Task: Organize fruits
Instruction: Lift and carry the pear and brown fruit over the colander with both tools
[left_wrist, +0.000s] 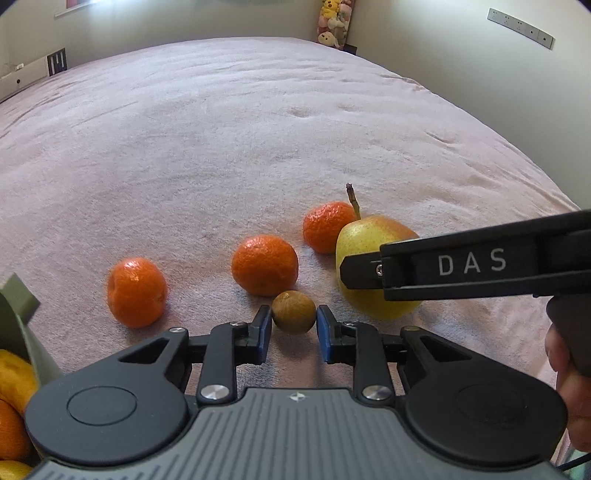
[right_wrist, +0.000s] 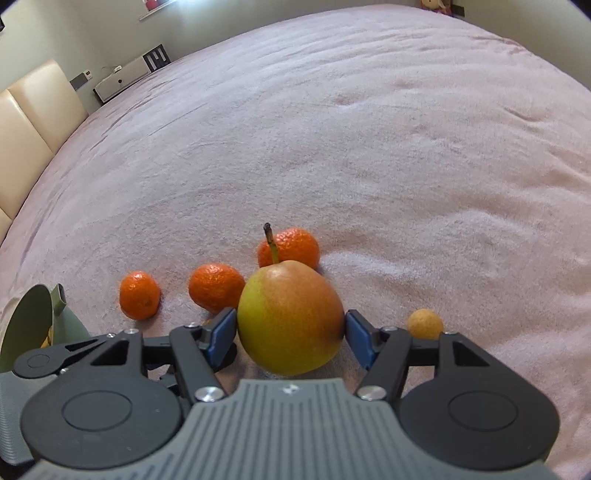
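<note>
pear (right_wrist: 290, 317) sits between right tongs (right_wrist: 291, 332), unclamped.

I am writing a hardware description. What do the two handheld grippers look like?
Both the left gripper and right gripper have black linkage arms, silver screws, blue finger pads and a ribbed grey body. The right one carries white "DAS" lettering on its side.
</note>
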